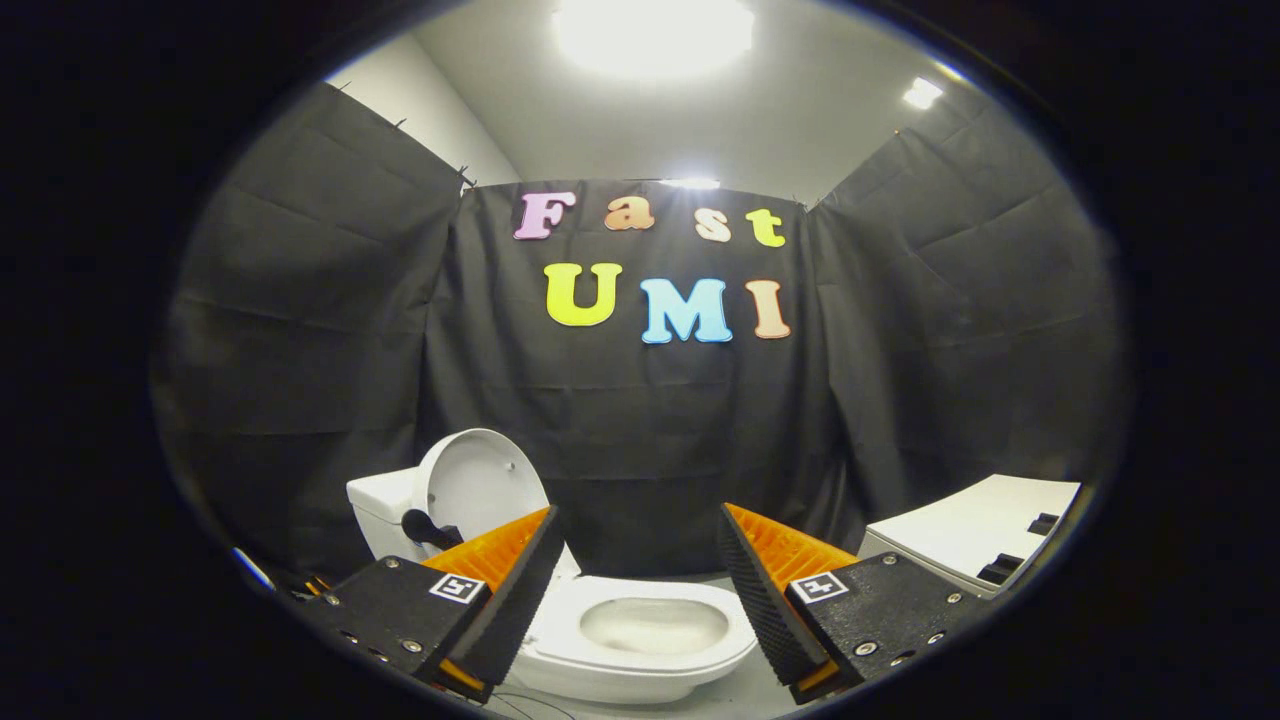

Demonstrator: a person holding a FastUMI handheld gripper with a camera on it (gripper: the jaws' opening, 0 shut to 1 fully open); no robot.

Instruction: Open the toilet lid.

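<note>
The hand-held gripper [637, 580] is released, its two fingers [510, 590] spread wide apart with nothing between the pads, and neither finger touches anything. Just ahead of them and a little below stands a white toilet [640, 645]; its bowl opening [655, 625] shows in the gap between the two fingers, with the seat ring down around it. The toilet lid [475, 480] is already raised: it stands upright behind the bowl, leaning back against the white cistern [378, 515], its pale inner face turned toward the gripper. The lid lies beyond the left finger, whose tip overlaps its lower edge in the view, though the two look apart in depth. A small dark knob or handle [420, 525] sticks out beside the lid's lower left, near the cistern. To the right, beyond the right finger, sits a white box-like unit [975, 535] with dark slots on its top. Black cloth [650, 450] hangs behind the toilet.
</note>
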